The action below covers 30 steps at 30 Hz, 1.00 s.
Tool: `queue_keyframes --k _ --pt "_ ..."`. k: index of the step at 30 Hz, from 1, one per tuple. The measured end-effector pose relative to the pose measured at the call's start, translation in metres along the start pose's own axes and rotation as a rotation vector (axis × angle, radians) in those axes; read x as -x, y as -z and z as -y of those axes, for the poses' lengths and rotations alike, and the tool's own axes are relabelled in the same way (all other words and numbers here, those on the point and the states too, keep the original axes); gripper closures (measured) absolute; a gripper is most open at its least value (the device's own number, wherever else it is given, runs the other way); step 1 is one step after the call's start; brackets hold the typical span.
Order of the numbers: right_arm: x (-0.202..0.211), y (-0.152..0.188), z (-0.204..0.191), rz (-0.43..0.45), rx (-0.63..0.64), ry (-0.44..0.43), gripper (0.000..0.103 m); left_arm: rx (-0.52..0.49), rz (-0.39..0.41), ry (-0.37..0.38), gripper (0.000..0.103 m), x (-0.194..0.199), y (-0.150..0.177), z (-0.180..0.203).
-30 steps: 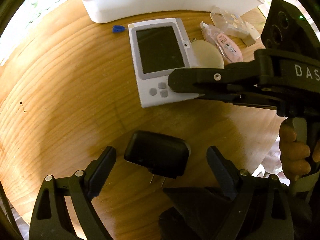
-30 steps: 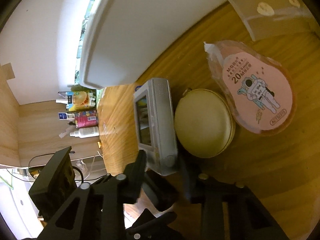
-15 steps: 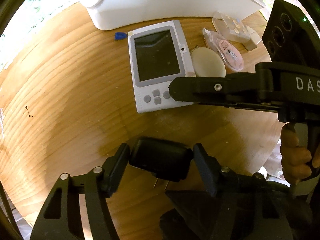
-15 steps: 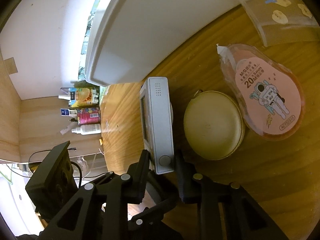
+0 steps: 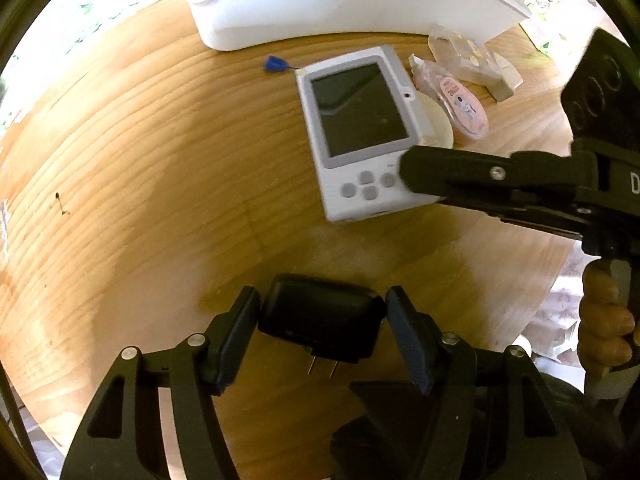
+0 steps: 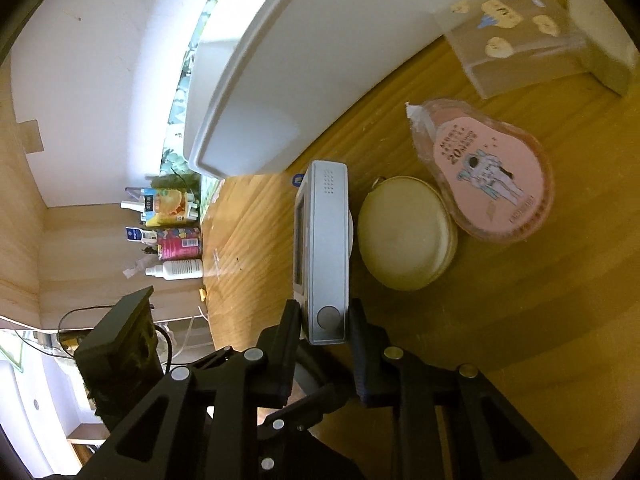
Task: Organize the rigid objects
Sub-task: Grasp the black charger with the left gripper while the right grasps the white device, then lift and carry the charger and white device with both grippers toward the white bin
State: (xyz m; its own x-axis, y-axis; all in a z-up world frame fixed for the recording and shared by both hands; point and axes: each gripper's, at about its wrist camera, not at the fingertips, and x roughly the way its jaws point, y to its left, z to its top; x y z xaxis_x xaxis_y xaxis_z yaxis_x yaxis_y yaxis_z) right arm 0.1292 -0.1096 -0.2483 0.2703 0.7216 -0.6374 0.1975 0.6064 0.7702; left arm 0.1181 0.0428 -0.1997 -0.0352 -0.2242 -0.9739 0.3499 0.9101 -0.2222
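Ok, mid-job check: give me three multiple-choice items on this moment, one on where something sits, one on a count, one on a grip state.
1. Where does the round cream case sit?
A. Inside the white bin
B. On the table, between the handheld device and the pink tape dispenser
C. Under the black adapter

2. How many round buttons show on the face of the handheld device?
A. Four
B. One
C. Seven

3. What is the left gripper doing?
A. Open over bare wood
B. Shut on the handheld device
C. Shut on the black adapter

Answers:
1 B: the right wrist view shows it on the wood, with the pink tape dispenser on its other side.
2 A: four grey buttons sit below the screen.
3 C: both fingers press the adapter's sides.
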Motion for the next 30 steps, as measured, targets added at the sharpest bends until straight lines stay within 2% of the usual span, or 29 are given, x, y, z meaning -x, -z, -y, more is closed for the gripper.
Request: queue_keyframes --k 10,23,30 --pt "0.027 0.014 -0.003 0.051 0.003 -0.006 0.082 0.064 0.056 -0.011 0.035 0.022 0.023 -0.007" --pt "0.068 0.029 -0.017 0.069 0.021 -0.019 0.083 0.217 0.143 -0.008 0.035 0.049 0.057 -0.027" --pt "0.092 0.028 -0.028 0.1 0.059 -0.04 0.083 0.247 0.213 -0.043 0.035 0.079 0.058 -0.029"
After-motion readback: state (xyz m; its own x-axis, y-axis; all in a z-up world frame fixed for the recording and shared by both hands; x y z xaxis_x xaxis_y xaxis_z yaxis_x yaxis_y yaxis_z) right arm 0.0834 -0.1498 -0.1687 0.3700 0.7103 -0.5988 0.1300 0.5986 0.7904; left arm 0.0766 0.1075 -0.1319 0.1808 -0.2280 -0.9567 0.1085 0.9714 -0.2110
